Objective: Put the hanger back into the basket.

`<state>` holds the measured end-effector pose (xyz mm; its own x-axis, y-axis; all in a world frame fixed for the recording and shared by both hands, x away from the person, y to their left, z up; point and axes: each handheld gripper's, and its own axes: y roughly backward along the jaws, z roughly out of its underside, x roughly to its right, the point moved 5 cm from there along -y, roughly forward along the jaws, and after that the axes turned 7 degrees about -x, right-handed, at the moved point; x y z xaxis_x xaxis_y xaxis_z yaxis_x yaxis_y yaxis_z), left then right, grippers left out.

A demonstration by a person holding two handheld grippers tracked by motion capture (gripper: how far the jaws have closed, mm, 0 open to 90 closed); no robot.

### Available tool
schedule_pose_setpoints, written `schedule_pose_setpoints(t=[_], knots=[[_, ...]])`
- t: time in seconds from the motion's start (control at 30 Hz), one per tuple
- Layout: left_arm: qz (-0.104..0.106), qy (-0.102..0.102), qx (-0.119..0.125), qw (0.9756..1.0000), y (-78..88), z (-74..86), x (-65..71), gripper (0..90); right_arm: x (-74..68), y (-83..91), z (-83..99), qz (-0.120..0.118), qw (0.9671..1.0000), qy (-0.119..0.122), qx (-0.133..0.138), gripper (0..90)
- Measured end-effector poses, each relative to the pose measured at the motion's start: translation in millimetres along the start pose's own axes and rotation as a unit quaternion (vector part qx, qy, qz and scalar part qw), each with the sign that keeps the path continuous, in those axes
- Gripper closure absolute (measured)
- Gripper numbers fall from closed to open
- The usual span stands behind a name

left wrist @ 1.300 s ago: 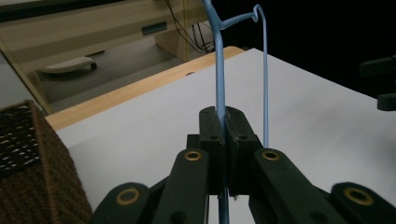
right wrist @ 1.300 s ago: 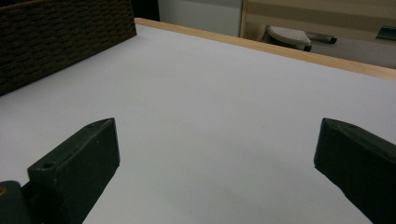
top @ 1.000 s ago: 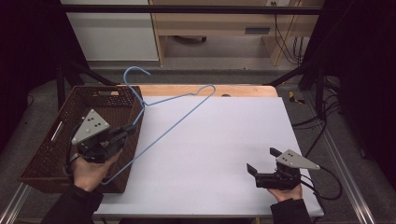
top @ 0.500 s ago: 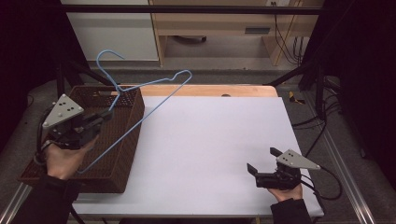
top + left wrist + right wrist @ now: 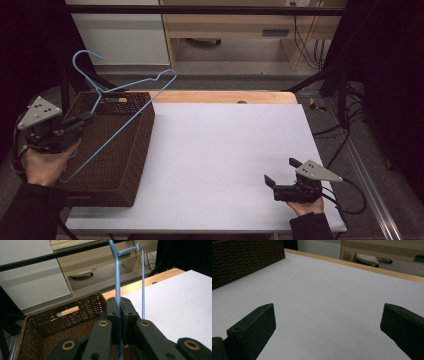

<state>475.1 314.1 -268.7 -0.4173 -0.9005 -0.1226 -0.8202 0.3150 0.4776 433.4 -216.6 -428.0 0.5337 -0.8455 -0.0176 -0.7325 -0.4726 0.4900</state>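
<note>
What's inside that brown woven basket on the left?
The basket looks empty: only its woven floor shows. The blue hanger, clamped in the left gripper, hangs above it. The hand and gripper cover its near-left corner.

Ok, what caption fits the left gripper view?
Shut tongs pinch a blue wire hanger above a brown woven basket.

White table [image 5: 220,150], wood cabinet [image 5: 235,30] behind.

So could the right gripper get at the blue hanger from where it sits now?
Probably not without a long reach: the right gripper rests open at the table's near right corner, while the blue hanger is clamped in the left gripper above the basket.
</note>
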Motion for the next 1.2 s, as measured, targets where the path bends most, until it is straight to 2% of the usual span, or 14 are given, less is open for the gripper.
schedule_pose_setpoints(t=[0.27, 0.4, 0.43, 0.47, 0.63, 0.87, 1.03, 1.2], knots=[[-0.018, 0.008, -0.011, 0.9997, -1.3, 13.5, -24.9, 86.5, -0.2, -0.3, 0.0, -0.001, 1.0, -0.001, 0.0, 0.6], [-0.027, 0.018, -0.018, 0.9993, -1.2, 22.9, -38.8, 86.5, 0.2, -0.5, 0.1, 0.0, 1.0, 0.001, -0.001, 0.6], [-0.027, 0.018, -0.018, 0.9993, -1.2, 22.9, -38.8, 86.5, 0.2, -0.5, 0.1, 0.0, 1.0, 0.001, -0.001, 0.6], [-0.032, 0.021, -0.02, 0.999, -1.6, 27.6, -45.0, 86.5, 0.1, -0.8, 0.2, 0.001, 1.0, 0.0, -0.001, 0.6], [-0.042, 0.019, -0.034, 0.9984, -3.5, 40.0, -59.3, 86.5, -0.2, -1.0, 0.5, 0.001, 1.0, -0.001, -0.003, 0.6], [-0.048, 0.024, -0.05, 0.9973, -7.9, 58.0, -72.8, 86.5, -0.4, -1.2, 0.5, 0.0, 1.0, -0.003, -0.003, 0.6], [-0.058, 0.022, -0.066, 0.9959, -12.9, 71.2, -79.8, 86.5, -0.1, -1.6, 0.6, 0.001, 1.0, 0.0, -0.003, 0.6], [-0.059, 0.024, -0.076, 0.995, -20.2, 84.5, -84.3, 86.5, -0.1, -2.0, 0.9, 0.002, 1.0, 0.0, -0.005, 0.6]])
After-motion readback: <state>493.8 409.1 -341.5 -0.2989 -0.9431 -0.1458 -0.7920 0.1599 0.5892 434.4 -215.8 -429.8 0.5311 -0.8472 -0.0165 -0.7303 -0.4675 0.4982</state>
